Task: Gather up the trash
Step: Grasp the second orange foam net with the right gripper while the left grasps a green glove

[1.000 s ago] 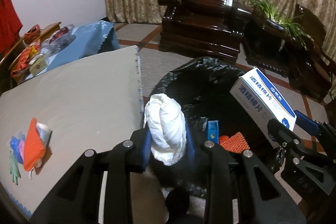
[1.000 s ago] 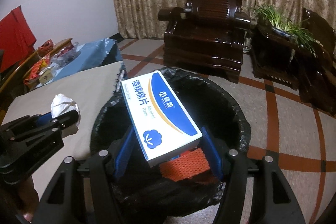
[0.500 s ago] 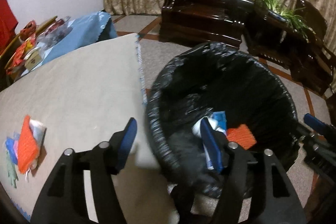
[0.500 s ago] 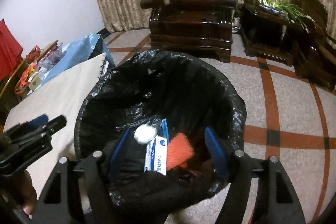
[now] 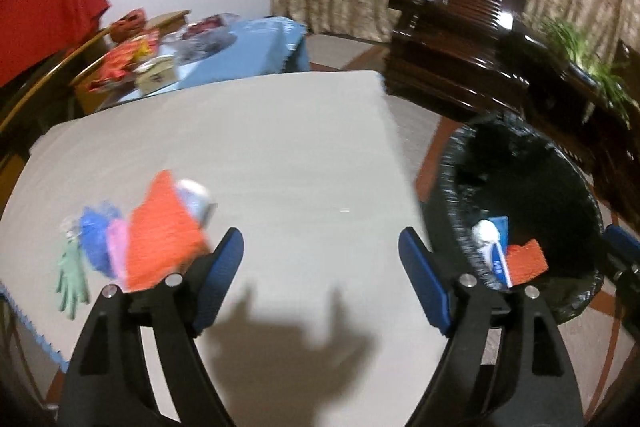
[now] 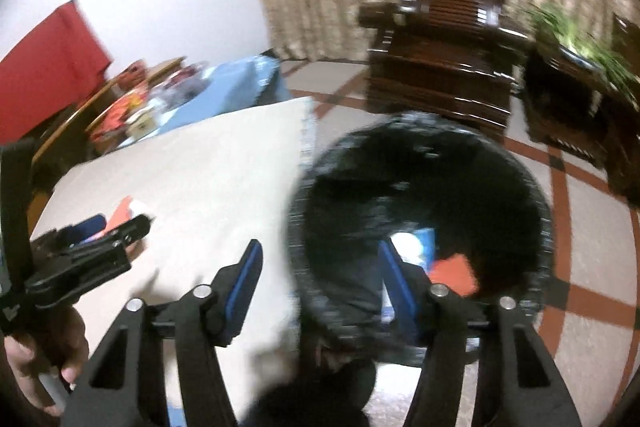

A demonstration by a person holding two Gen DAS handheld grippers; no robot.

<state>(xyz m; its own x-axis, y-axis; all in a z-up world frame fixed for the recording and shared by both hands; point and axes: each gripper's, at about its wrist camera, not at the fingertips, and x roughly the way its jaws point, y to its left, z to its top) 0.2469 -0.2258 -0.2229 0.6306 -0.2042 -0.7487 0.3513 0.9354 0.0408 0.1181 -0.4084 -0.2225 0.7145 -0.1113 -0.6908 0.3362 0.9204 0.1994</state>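
Left wrist view: left tool, jaws wide and opening, empty, over the tabletop. Trash pile, orange piece uppermost, lower left. Bin at right, holding a white wad, box and orange piece.

Right wrist view: right tool, jaws half apart and closing, empty, over the bin rim. Left tool at left edge, a hand below.

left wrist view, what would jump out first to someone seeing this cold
The bright orange mesh pad stands out, lying on the pale grey table top at the left with a blue scrap and a small green glove beside it. To the right of the table stands a round bin lined with a black plastic bag, holding a white paper wad and an orange piece.
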